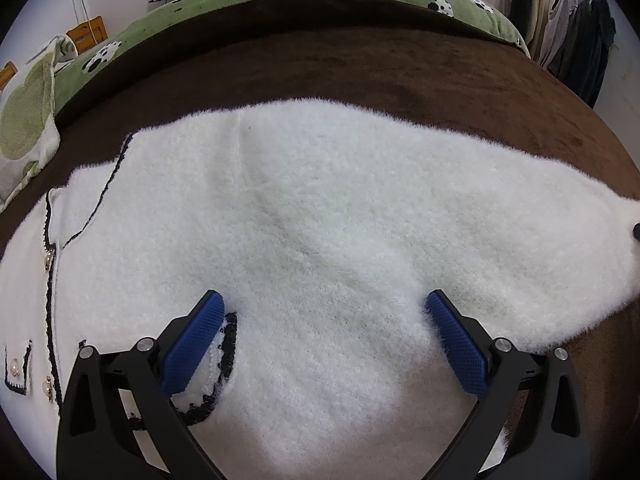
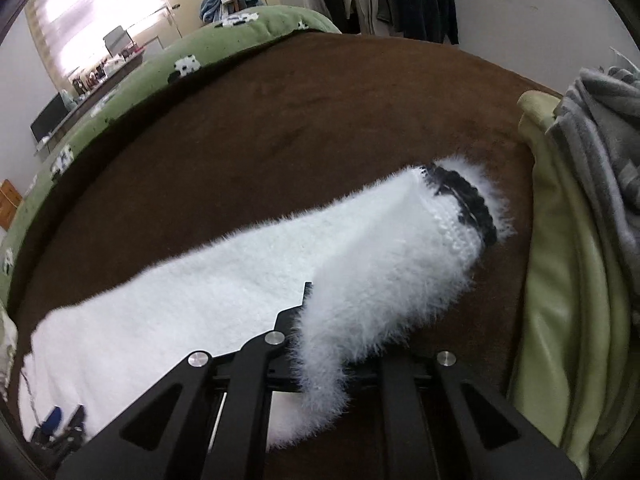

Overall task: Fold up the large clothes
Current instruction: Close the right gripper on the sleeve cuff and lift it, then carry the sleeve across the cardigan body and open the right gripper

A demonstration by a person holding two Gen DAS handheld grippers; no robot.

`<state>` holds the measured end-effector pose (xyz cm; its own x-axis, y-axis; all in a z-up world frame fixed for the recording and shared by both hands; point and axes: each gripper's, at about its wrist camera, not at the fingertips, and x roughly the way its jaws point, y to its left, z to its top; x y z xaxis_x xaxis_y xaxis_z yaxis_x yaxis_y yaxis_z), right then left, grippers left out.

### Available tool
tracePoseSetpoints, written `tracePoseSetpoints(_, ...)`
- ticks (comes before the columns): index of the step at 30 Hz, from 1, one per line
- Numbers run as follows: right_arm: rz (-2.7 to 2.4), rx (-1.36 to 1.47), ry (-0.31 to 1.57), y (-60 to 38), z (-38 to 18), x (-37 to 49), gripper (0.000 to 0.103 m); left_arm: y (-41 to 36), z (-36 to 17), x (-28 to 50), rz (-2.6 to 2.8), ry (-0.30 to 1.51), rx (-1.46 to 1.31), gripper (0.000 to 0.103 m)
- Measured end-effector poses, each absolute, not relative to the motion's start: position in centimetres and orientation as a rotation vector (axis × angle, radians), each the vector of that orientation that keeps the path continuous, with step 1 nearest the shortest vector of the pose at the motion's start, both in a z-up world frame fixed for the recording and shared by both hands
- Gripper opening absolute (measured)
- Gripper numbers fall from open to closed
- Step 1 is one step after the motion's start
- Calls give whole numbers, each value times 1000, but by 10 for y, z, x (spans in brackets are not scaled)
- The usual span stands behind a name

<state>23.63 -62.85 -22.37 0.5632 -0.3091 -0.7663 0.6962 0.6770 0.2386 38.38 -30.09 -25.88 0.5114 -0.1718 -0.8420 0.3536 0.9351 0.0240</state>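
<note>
A fluffy white cardigan (image 1: 320,240) with black trim lies spread flat on the brown blanket (image 1: 400,64) that covers the bed; no container shows in either view. Its sleeve (image 2: 384,264) stretches out to the right, ending in a black-edged cuff (image 2: 464,200). Around the cardigan the blanket is bare. Behind it lies a green quilt (image 1: 224,4) with black-and-white patches, and a green-and-white pillow (image 1: 28,128) sits at the far left. Dark and pale clothes hang on a rail (image 1: 568,36) past the bed's far corner. To the right of the sleeve sit a pale yellow-green cloth (image 2: 560,280) and a grey knit (image 2: 608,136) on top of it.

The left gripper (image 1: 320,304) stands wide open — its blue pads (image 1: 196,344) rest on the cardigan's body, beside the black-trimmed neckline, pinching nothing. The right gripper (image 2: 320,332) is clamped on the sleeve — white fuzz bunches up between its black arms and hides the fingertips, and the sleeve is lifted off the blanket there.
</note>
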Motion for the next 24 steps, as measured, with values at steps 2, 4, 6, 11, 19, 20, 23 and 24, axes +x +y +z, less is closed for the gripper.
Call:
tracePoseSetpoints(2, -615, 506, 754, -618, -204, 246, 8, -302, -257, 385, -312, 993, 198, 98)
tracePoseSetpoints(4, -587, 460, 740, -606, -182, 254, 8, -302, -251, 387, -305, 1006, 199, 97)
tracePoseSetpoints(6, -539, 404, 713, -584, -152, 269, 8, -296, -240, 387, -313, 1019, 169, 97)
tracePoseSetpoints(11, -383, 257, 647, -503, -83, 292, 8, -262, -185, 371, -303, 933, 132, 97)
tracePoseSetpoints(19, -115, 76, 597, -334, -6, 323, 8, -132, -102, 324, -166, 822, 88, 97)
tracePoseSetpoints(20, -86, 63, 592, -311, -1, 319, 8, -118, -98, 320, -149, 818, 82, 97)
tracePoseSetpoints(23, -11, 35, 590, -249, 9, 322, 8, -61, -88, 296, -82, 812, 82, 97)
tracePoseSetpoints(24, 15, 27, 595, -226, 7, 324, 8, -42, -88, 286, -56, 812, 90, 97)
